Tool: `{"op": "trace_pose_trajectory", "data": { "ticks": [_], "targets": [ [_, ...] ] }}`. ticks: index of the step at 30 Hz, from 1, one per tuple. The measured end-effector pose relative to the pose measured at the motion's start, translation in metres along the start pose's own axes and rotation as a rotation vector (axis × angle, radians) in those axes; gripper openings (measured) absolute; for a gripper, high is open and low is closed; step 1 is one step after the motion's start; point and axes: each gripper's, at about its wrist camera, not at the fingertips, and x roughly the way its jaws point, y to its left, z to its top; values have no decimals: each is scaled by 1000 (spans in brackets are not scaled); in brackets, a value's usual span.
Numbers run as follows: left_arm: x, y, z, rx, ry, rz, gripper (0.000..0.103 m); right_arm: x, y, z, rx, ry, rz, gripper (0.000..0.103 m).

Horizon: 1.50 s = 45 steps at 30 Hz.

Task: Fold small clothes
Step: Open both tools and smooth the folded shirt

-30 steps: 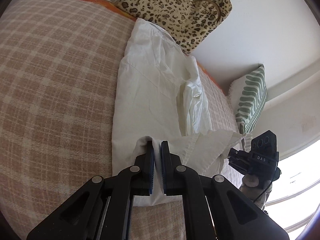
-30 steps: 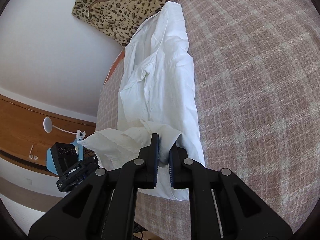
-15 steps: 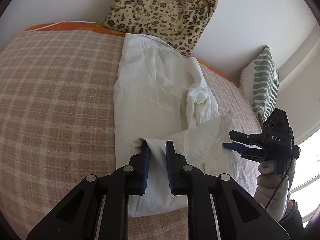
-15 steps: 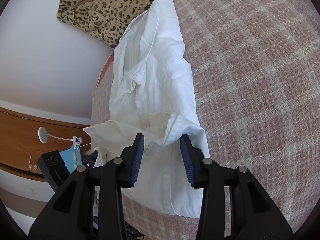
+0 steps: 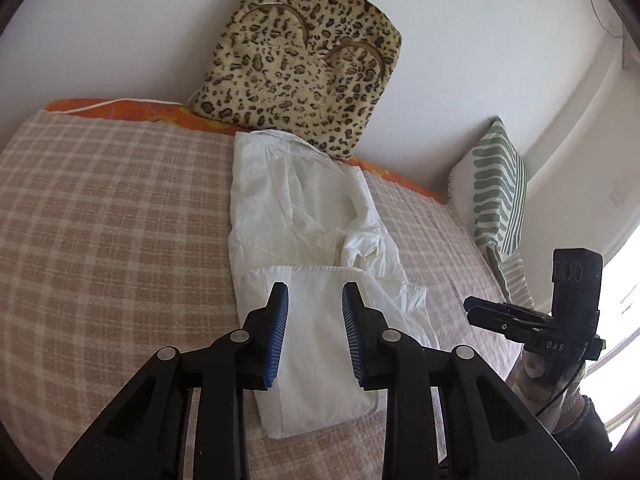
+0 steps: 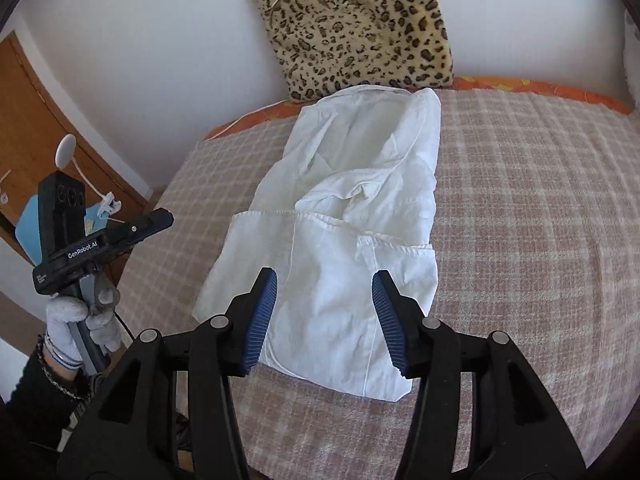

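Left wrist view first: the left gripper (image 5: 314,312) hangs above the near end of the white shirt (image 5: 304,240), jaws apart with nothing between them, blue ribbed pads (image 5: 277,334) facing each other across bare cloth. The shirt lies lengthwise on the pink-and-cream checked blanket (image 5: 100,220), its near hem folded back over the body so a straight edge runs across just beyond the fingertips; a crumpled sleeve bunches in the middle, and the collar end reaches the leopard-print cushion (image 5: 304,52) leaning on the white wall. An orange bedsheet edge (image 5: 120,106) peeks out behind the blanket, and a green-striped white pillow (image 5: 496,196) stands at the far right corner. Off to the right — the right gripper (image 5: 470,306), held in a gloved hand, clear of the shirt; from this angle its fingers look close together, so this view alone cannot settle it. Over to the right wrist view: the right gripper (image 6: 324,280) hovers over the same folded end of the shirt (image 6: 352,208), jaws wide apart and holding nothing, pads (image 6: 260,320) on either side of the fabric below. The fold line crosses the shirt just past the fingertips, the collar lies up by the leopard cushion (image 6: 360,24). At the left — the left gripper (image 6: 166,216), fingers pointing toward the shirt but off it, gripped by a white-gloved hand (image 6: 76,320), with a wooden door (image 6: 24,128) behind.
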Motion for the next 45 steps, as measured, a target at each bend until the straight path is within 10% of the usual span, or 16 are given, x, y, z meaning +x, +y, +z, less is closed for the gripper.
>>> {"op": "trace_pose_trajectory", "data": {
  "ticks": [11,27,42,45],
  "targets": [
    [80,-29,-56,296,203,196,26,96,30,-32,-361,103,-348,42],
    [83,-22,-46,435,165,333,26,84,-32,-4,-100,133,-89,42],
    [81,-7,5,442,86,375,26,67,-46,36,-107,49,-97,42],
    [83,9,33,353,59,319,49,71,-58,56,-83,29,-102,42]
  ]
}}
